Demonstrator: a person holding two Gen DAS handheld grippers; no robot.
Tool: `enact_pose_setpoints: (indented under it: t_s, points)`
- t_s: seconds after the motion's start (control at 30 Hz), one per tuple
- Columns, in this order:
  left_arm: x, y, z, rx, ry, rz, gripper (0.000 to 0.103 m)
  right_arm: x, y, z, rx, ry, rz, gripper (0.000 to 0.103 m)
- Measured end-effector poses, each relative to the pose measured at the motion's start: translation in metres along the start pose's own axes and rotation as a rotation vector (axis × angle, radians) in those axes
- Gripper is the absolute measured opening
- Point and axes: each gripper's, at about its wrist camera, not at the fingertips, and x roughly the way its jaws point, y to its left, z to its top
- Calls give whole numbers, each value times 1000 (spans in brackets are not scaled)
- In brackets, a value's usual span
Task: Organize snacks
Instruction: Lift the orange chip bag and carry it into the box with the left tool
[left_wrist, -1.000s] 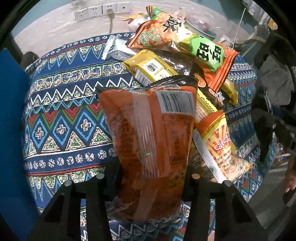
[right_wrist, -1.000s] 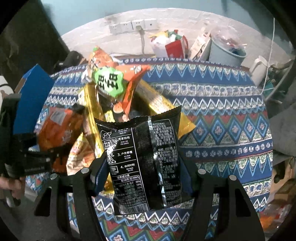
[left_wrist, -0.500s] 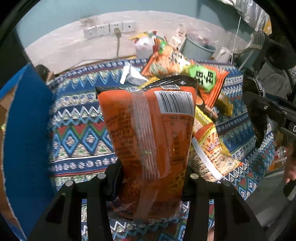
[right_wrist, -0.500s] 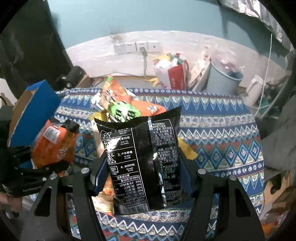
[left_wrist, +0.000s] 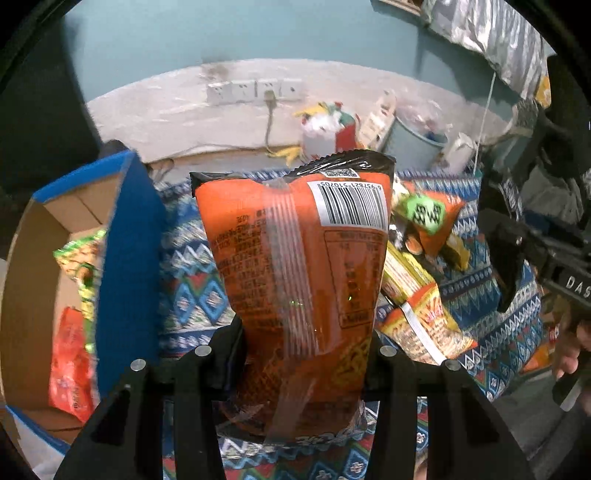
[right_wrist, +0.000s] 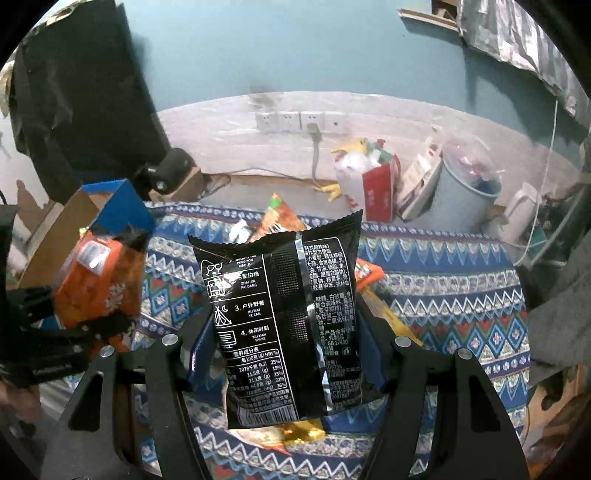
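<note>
My left gripper (left_wrist: 306, 354) is shut on an orange snack bag (left_wrist: 299, 258) with a barcode, held upright above the patterned cloth. That same orange bag (right_wrist: 99, 280) shows at the left of the right wrist view. My right gripper (right_wrist: 284, 343) is shut on a black snack bag (right_wrist: 280, 321) with white print, lifted clear of the cloth. A pile of snack packets (left_wrist: 421, 266) lies on the cloth to the right of the left gripper. An open blue cardboard box (left_wrist: 125, 258) stands at the left with several packets (left_wrist: 72, 362) inside.
The table wears a blue patterned cloth (right_wrist: 461, 295). Behind it sit a pale blue bin (right_wrist: 469, 192), a red-and-white bag (right_wrist: 369, 177) and wall sockets (right_wrist: 299, 122). A black stand (right_wrist: 173, 170) is near the box. A hand (left_wrist: 569, 354) holds the other gripper at right.
Both grippers have risen with their bags and tilted up, so the wall and floor clutter now show. The blue box has come into the left wrist view.
</note>
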Motion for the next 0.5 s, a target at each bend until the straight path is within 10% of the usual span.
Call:
enact_pose_setpoints:
  t_s: [0.5]
  points:
    - [-48,51,-2,-99,-94,20,47,1,47,23,-42,-25,51,66]
